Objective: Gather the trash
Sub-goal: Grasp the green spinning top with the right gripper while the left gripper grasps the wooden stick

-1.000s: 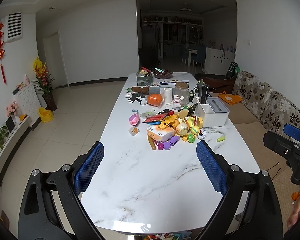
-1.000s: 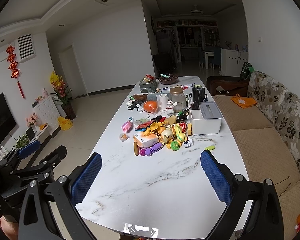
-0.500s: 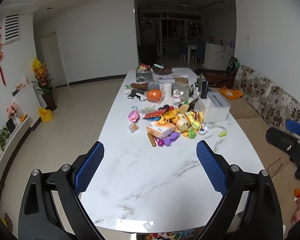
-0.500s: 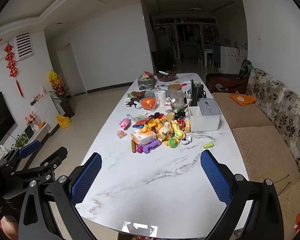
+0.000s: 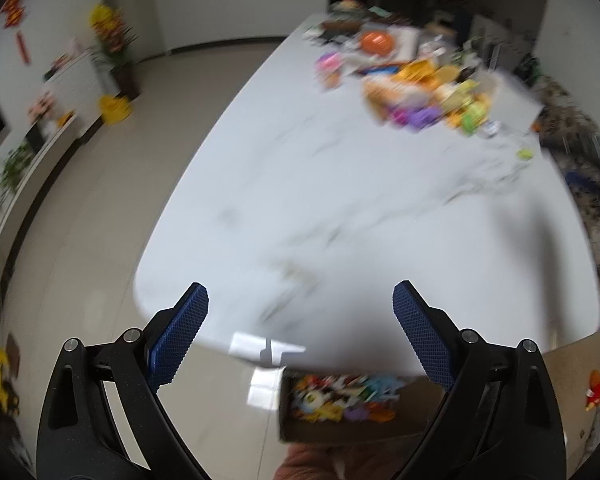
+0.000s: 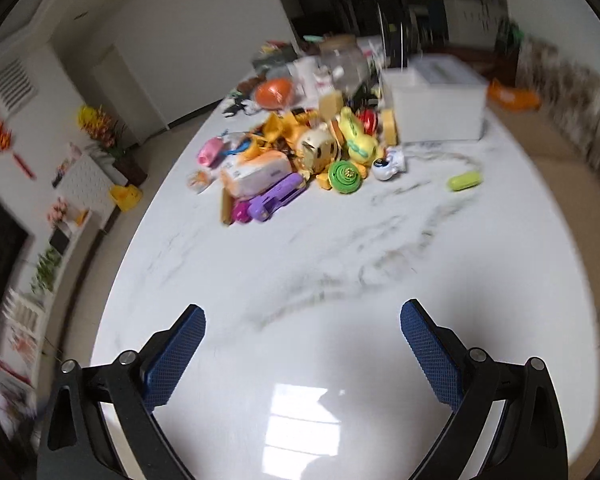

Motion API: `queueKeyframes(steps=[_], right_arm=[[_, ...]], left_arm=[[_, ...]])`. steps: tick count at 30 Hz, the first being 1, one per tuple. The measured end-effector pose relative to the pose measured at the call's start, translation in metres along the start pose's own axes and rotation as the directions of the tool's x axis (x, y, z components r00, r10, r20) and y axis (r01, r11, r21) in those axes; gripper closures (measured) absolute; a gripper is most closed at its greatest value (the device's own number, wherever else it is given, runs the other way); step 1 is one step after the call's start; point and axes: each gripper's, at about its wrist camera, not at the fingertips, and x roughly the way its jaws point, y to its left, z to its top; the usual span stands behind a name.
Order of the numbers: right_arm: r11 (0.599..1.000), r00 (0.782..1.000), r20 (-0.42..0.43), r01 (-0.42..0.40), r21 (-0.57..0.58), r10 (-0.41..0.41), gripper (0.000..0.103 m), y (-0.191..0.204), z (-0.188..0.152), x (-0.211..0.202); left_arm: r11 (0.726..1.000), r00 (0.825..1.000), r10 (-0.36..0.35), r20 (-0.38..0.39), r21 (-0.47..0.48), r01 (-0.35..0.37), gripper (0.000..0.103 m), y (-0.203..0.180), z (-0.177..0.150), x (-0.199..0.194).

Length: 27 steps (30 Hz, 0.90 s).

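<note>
Both grippers swung closer over the marble table (image 6: 340, 280); right gripper (image 6: 302, 348) and left gripper (image 5: 300, 330) spread wide, empty, toy pile (image 6: 300, 160) ahead, lining up a grab.

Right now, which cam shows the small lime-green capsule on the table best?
Right wrist: the green capsule lies apart from the toy pile, only slightly blurred. Left wrist shows it as a tiny smeared green blob near the table edge.

The left gripper (image 5: 300, 320) has its jaws spread wide over the white marble worktop (image 5: 360, 208); a blurred toy pile (image 5: 416, 88) lies far ahead.
</note>
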Motion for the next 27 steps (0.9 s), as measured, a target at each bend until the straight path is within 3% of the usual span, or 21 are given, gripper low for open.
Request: queueKeyframes(steps=[7, 11, 14, 15, 16, 18, 22, 27], right_arm=[[0.993, 0.990, -0.104, 0.101, 0.054, -0.095, 0.031, -0.016, 0.089, 0.136], [0.985, 0.980, -0.119, 0.167, 0.052, -0.160, 0.035, -0.019, 0.118, 0.180], [0.985, 0.980, -0.129, 0.162, 0.065, -0.153, 0.040, -0.023, 0.131, 0.196], [0.984, 0.978, -0.137, 0.165, 0.068, -0.154, 0.041, -0.025, 0.133, 0.199], [0.986, 0.979, -0.148, 0.151, 0.072, -0.139, 0.049, -0.029, 0.134, 0.201], [0.992, 0.983, -0.168, 0.086, 0.095, -0.069, 0.060, -0.035, 0.132, 0.198], [0.996, 0.979, -0.201, 0.040, 0.083, -0.022, 0.060, -0.045, 0.109, 0.174], [0.991, 0.984, -0.145, -0.086, 0.103, 0.100, 0.060, -0.060, 0.069, 0.107]], left_arm=[[0.986, 0.988, 0.054, -0.143, -0.148, -0.075, 0.012, 0.047, -0.049, 0.024], [0.980, 0.977, 0.101, -0.188, -0.151, -0.130, 0.012, 0.055, -0.065, 0.026], [0.979, 0.973, 0.102, -0.208, -0.153, -0.135, 0.012, 0.056, -0.070, 0.029], [0.980, 0.972, 0.097, -0.215, -0.150, -0.131, 0.012, 0.055, -0.070, 0.031], [0.981, 0.971, 0.091, -0.219, -0.146, -0.124, 0.012, 0.053, -0.069, 0.034], [0.986, 0.973, 0.071, -0.219, -0.132, -0.102, 0.012, 0.043, -0.062, 0.039], [0.997, 0.982, 0.021, -0.187, -0.073, -0.035, 0.012, 0.020, -0.039, 0.041], [0.999, 0.991, -0.050, -0.123, 0.007, 0.051, 0.012, -0.019, 0.004, 0.047]])
